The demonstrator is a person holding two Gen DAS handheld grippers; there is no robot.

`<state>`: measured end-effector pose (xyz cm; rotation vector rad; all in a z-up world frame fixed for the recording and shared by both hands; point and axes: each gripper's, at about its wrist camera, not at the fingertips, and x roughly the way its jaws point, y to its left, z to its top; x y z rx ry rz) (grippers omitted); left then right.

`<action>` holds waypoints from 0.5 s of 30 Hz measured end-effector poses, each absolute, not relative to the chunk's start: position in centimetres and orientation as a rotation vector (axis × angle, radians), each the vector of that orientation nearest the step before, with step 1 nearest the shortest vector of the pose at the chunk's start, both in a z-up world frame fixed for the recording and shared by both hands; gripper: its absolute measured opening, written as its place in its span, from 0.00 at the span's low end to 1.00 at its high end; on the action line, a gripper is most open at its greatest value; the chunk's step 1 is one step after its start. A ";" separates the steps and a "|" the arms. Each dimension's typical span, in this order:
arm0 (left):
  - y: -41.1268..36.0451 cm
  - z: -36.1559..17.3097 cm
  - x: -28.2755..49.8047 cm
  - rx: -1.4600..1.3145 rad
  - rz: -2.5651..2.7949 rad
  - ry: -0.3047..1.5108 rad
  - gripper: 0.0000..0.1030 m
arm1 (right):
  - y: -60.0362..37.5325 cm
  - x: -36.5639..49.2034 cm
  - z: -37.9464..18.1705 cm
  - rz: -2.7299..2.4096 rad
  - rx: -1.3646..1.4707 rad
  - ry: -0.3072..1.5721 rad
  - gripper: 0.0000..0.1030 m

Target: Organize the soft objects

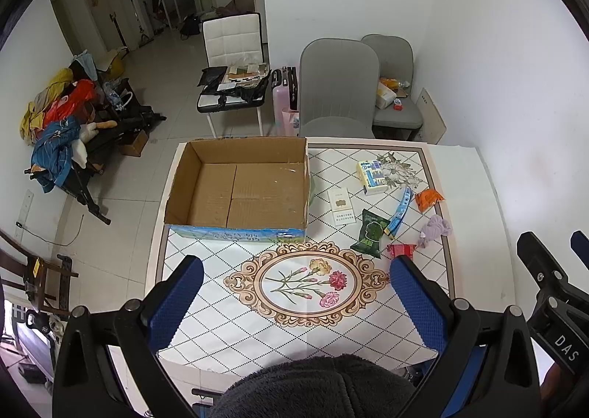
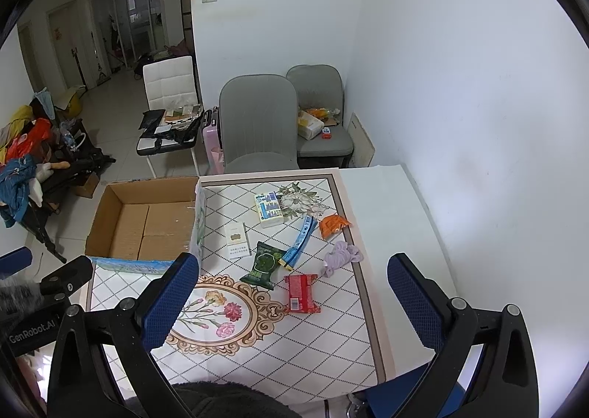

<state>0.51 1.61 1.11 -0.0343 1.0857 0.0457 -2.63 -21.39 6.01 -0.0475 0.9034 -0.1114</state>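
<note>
An open, empty cardboard box [image 1: 235, 193] [image 2: 147, 223] sits at the table's far left. To its right lie a white tissue pack [image 1: 371, 177] [image 2: 270, 209], a white flat carton [image 1: 341, 206] [image 2: 237, 239], a green snack bag [image 1: 371, 233] [image 2: 264, 265], a blue strip [image 1: 399, 212] [image 2: 300, 241], an orange packet [image 1: 427, 199] [image 2: 332, 225], a lilac cloth [image 1: 434, 228] [image 2: 342, 256] and a red packet [image 1: 401, 250] [image 2: 300, 293]. My left gripper [image 1: 296, 293] and right gripper [image 2: 294, 289] hover open and empty above the near table.
The table [image 1: 294, 326] has a patterned cover and stands against a white wall on the right. Two grey chairs [image 1: 338, 87] and a pink suitcase [image 1: 285, 94] stand behind it. A cluttered rack [image 1: 73, 123] stands at far left.
</note>
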 end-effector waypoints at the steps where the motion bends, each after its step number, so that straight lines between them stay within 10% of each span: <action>1: 1.5 1.2 0.5 -0.033 0.045 1.086 1.00 | -21.3 -2.7 6.0 -0.110 -0.045 0.904 1.00; 15: -0.9 -2.1 4.3 -0.004 -0.002 1.109 1.00 | -26.5 1.1 0.5 -0.150 0.111 1.032 1.00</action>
